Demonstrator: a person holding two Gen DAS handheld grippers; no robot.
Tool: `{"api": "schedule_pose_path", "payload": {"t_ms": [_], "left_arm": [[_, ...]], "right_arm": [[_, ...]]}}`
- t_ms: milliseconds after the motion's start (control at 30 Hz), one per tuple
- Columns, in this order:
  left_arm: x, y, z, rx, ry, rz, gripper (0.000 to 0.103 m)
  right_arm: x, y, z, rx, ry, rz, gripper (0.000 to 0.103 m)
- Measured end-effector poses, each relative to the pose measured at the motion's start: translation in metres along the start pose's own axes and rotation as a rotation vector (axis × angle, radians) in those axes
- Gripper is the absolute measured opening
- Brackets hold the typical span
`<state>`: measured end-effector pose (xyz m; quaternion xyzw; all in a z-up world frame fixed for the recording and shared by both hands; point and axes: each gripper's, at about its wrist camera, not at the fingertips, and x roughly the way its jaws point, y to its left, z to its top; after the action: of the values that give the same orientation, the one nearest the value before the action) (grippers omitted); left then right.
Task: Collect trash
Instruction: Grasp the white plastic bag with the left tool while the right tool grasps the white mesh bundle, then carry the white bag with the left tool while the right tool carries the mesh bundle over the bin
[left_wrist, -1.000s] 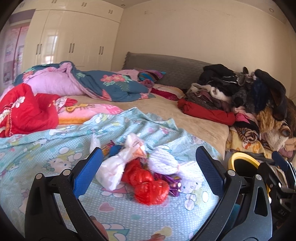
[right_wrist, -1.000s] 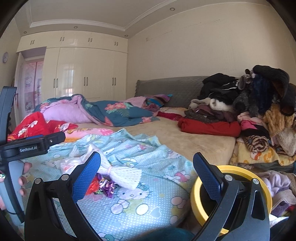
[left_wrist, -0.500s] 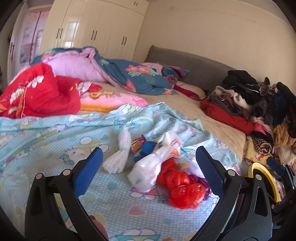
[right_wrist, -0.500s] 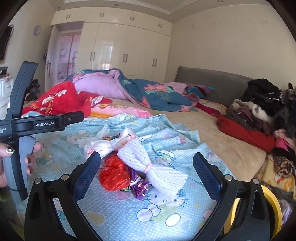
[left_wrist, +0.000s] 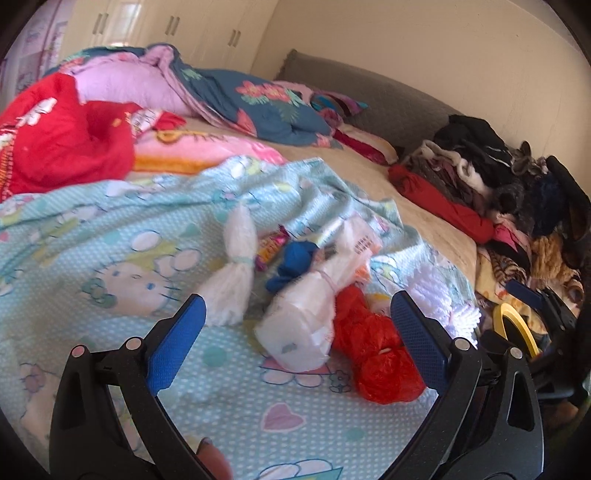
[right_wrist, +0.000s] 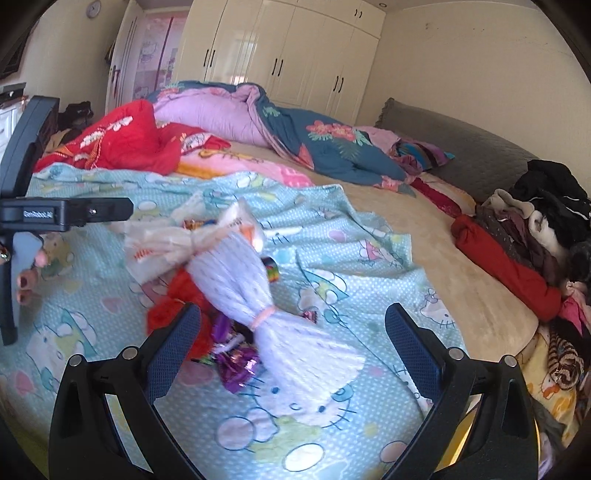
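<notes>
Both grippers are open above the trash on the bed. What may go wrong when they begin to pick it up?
1. The trash lies bunched: closing on the red plastic bag may also drag the white bundle touching it.
2. The blanket is loose and wrinkled; the left gripper may pinch fabric.
3. Purple wrappers lie partly under the mesh bundle, easily missed.

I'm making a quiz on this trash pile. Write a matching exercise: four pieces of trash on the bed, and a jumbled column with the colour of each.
Things:
1. crumpled plastic bag
2. foam net tied in the middle
3. foil wrapper
4. small balled-up bag

Colours:
A. white
B. blue
C. red
D. purple

Pairs: 1-C, 2-A, 3-D, 4-B
</notes>
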<state>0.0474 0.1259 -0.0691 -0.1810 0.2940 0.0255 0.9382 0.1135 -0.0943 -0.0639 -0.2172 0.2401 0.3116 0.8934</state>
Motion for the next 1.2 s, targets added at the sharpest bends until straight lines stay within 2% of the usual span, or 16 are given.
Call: {"api": "schedule_pose_path", "payload": {"t_ms": [100,233,333,467,500,567,600,700,767,967,1067,1200], "left_arm": [[0.013,-0.009,-0.003,0.028,0.033,-0.018,0.092],[0.030,-0.013,-0.008,0.027,0.077,-0.014,0.087],[0.040,-0.012,-0.010,0.019,0.102,-0.008,0.085],[0.051,-0.007,-0.009,-0.007,0.118,0.005,0.081],[0.053,-0.006,-0.009,-0.014,0.122,0.004,0.080],[0.056,-0.004,-0.010,-0.021,0.129,0.010,0.072],[0.056,-0.003,-0.010,-0.024,0.132,0.009,0.070],[0.057,-0.001,-0.013,-0.028,0.137,0.018,0.056],[0.056,-0.001,-0.014,-0.030,0.139,0.027,0.045],[0.043,-0.007,-0.013,-0.002,0.103,0.025,0.032],[0.026,-0.015,-0.006,0.012,0.042,-0.002,0.030],[0.012,-0.032,0.006,0.049,-0.001,-0.040,0.030]], "right_arm": [[0.012,-0.009,-0.007,-0.002,0.042,0.014,0.096],[0.026,-0.012,-0.011,-0.018,0.082,0.025,0.094],[0.037,-0.011,-0.012,-0.024,0.109,0.049,0.089],[0.049,-0.010,-0.015,-0.020,0.151,0.093,0.072],[0.050,-0.010,-0.017,-0.016,0.160,0.108,0.064],[0.050,-0.009,-0.019,0.000,0.164,0.141,0.057],[0.049,-0.009,-0.020,0.013,0.167,0.162,0.048],[0.045,-0.009,-0.024,0.039,0.160,0.171,0.036],[0.041,-0.011,-0.025,0.055,0.148,0.161,0.033],[0.019,-0.025,-0.022,0.169,0.080,0.182,0.029],[0.007,-0.033,-0.021,0.235,0.049,0.191,0.029],[-0.006,-0.042,-0.020,0.308,0.023,0.194,0.029]]}}
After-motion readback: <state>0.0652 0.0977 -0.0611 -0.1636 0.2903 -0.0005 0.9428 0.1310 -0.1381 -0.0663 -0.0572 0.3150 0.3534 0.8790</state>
